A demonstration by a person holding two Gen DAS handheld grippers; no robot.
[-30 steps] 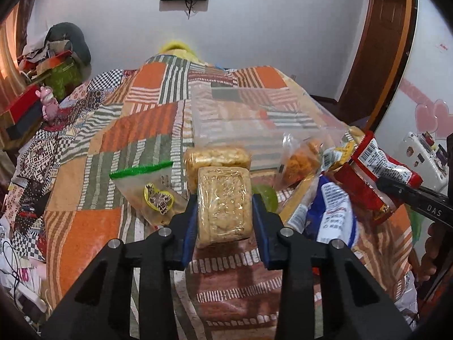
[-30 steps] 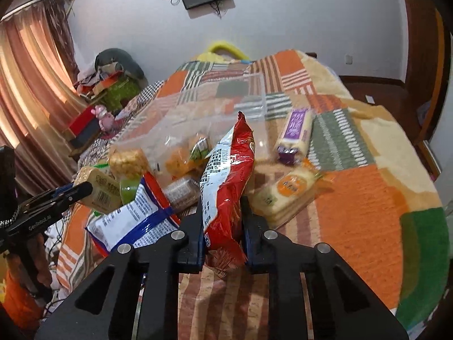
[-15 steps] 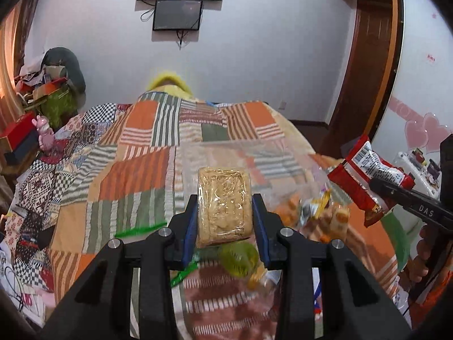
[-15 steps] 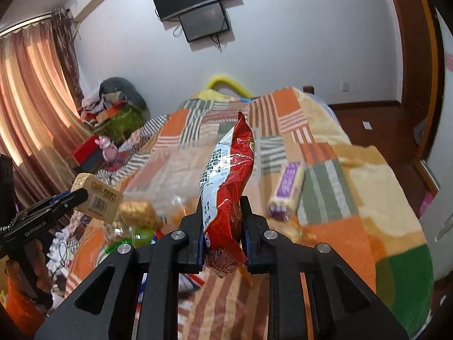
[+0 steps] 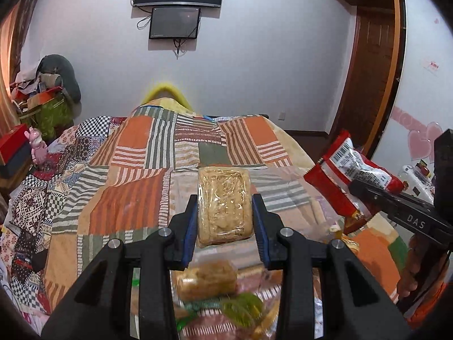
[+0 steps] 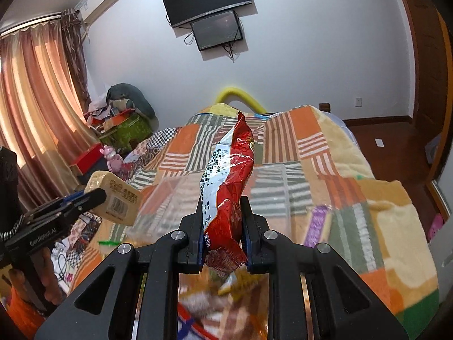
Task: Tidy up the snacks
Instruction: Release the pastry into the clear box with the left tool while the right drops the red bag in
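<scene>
Gripping a clear-wrapped block of golden biscuits (image 5: 224, 204), the left claw (image 5: 225, 228) is pressing its blue pads against the pack's two long sides and holding it upright above the patchwork quilt (image 5: 127, 170) on the bed. From the right wrist view the same pack (image 6: 114, 198) is showing a printed barcode on its end. The right claw (image 6: 223, 235) is clamping a tall red snack bag (image 6: 228, 181) near its lower end, the bag rising with its crinkled top leaning to the right and a white panel of fine print too small to read. In the left wrist view that bag (image 5: 349, 175) is lying sideways in the other claw at the right.

Below both claws, more snacks are smearing into blur: a yellowish wrapped cake (image 5: 205, 280), something green (image 5: 240, 308), a purple packet (image 6: 318, 221). A clear plastic bag (image 6: 170, 198) is lying on the quilt, its edges hard to trace.
</scene>
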